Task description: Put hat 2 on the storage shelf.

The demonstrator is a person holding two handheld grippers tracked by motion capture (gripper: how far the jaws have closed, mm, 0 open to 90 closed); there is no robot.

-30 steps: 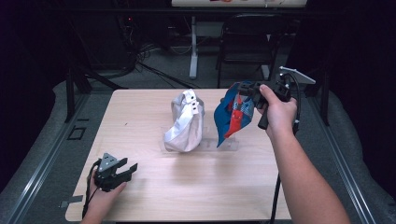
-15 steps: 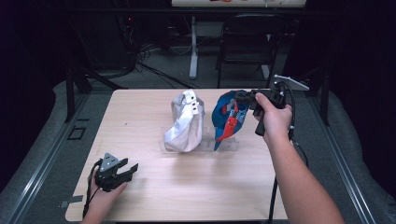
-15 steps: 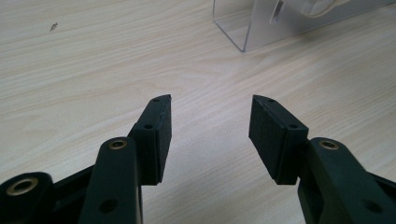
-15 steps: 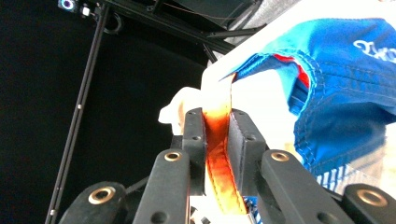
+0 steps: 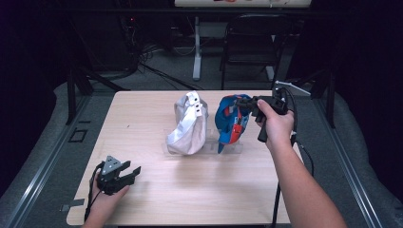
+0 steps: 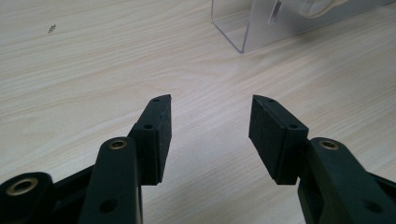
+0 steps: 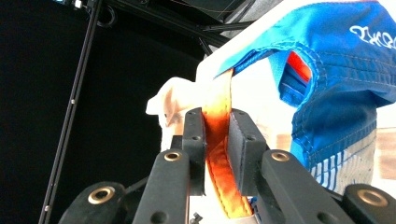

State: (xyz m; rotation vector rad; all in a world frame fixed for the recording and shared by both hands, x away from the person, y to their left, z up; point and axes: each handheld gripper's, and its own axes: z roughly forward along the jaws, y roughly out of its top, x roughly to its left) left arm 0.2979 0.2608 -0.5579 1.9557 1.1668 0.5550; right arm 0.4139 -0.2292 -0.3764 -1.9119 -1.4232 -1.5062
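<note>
Table (image 5: pixel 157 204): light wood, bare at the near half. Work zone sits at centre-rear.

Clear acrylic stand (image 5: pixel 204 147): low, see-through rack on the table top; corner of it also seen in left gripper view (image 6: pixel 243 28). Acts as the holder here. Contents: white cap (image 5: pixel 187 126) propped upright on the left, blue cap (image 5: pixel 231 121) on the right, just beside the white one, not clearly touching. Whether the blue cap is fully seated on the stand or partly hung from the grip: cannot tell.

Right gripper (image 5: pixel 247 102): held at the blue cap's top rear. Right gripper view shows jaws together, clamped on the cap's orange strap (image 7: pixel 219 140), strap running up between the pads to the blue fabric (image 7: pixel 336 70).

Left gripper (image 5: pixel 130 172): resting near the table's front-left corner, well apart from both caps. Jaws apart, nothing between them; bare wood ahead.

Risks, as judged:
- Grip is on a thin strap only, not the crown. Strap could slip thru the pads, or the cap swing and twist when moved.
- Cap is soft; a loose seat on the stand could let it slump or topple fwd on release.
- Close spacing to white cap: sideways drift of the right hand could knock it off its prop.
- Stand is light and unheld; a drag on the strap could shift it, as left gripper gives no support.
</note>
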